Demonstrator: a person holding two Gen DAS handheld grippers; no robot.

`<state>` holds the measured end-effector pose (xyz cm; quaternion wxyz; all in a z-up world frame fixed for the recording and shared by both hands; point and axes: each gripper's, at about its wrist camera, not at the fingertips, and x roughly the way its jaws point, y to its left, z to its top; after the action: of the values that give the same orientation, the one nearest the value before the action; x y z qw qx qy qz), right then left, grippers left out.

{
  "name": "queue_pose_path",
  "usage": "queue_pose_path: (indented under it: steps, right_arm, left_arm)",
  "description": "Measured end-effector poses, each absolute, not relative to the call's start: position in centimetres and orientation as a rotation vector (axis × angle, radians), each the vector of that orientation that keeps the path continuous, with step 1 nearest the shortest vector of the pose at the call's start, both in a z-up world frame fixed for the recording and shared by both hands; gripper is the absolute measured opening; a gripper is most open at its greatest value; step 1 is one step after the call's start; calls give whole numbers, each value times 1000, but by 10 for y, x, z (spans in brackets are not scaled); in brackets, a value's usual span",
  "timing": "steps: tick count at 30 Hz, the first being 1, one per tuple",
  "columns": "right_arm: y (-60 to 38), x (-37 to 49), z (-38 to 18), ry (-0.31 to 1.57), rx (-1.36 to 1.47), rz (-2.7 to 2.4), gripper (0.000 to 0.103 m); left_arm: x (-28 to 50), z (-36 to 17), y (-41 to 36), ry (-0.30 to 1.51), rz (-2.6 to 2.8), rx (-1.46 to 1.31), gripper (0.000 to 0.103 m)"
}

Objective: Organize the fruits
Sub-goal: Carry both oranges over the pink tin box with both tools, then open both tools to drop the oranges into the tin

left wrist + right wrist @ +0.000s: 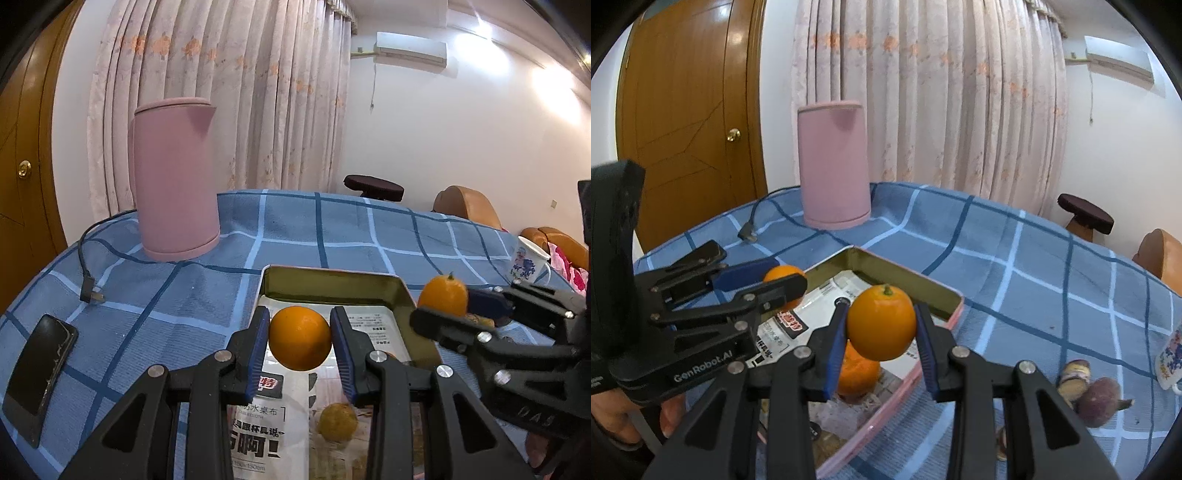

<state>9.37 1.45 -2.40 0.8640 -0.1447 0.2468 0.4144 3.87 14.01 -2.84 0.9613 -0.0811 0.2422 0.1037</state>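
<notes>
My left gripper (300,321) is shut on a round orange (299,338), held above a shallow metal tray (332,282) lined with printed paper. A dull yellow fruit (338,421) lies in the tray below it. To the right, my right gripper (445,303) is shut on a second orange (443,297) with a green stem. In the right wrist view the right gripper (881,310) grips that stemmed orange (881,325) over the tray (905,271), and another orange (857,374) rests in the tray beneath. The left gripper (786,276) and its orange (783,274) show at the left.
A pink kettle (175,177) stands at the back of the blue checked tablecloth (351,229), its cord and plug (92,293) trailing left. A black phone (38,373) lies at the left edge. A painted mug (1172,356) and purple fruits (1100,400) sit to the right.
</notes>
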Motion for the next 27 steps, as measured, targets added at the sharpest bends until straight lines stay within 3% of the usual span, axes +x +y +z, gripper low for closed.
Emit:
queue_pose_path:
  steps: [17, 19, 20, 21, 23, 25, 27]
  right_arm:
    - [38, 105, -52, 593, -329, 876, 40]
    - [37, 105, -51, 600, -320, 883, 50]
    - [35, 105, -51, 600, -312, 888, 66]
    - [32, 103, -49, 591, -302, 893, 76]
    - [24, 97, -44, 566, -296, 888, 76]
    - [15, 94, -40, 547, -306, 869, 76]
    - [-2, 91, -36, 527, -308, 841, 76]
  left_arm:
    - [51, -39, 149, 543, 237, -179, 37]
    - [50, -39, 150, 541, 236, -190, 38]
    - [48, -38, 149, 536, 237, -193, 43]
    - [46, -36, 148, 529, 239, -191, 47]
    - [42, -31, 145, 506, 251, -182, 63]
    - [36, -24, 142, 478, 258, -181, 70]
    - [32, -19, 136, 460, 242, -180, 70]
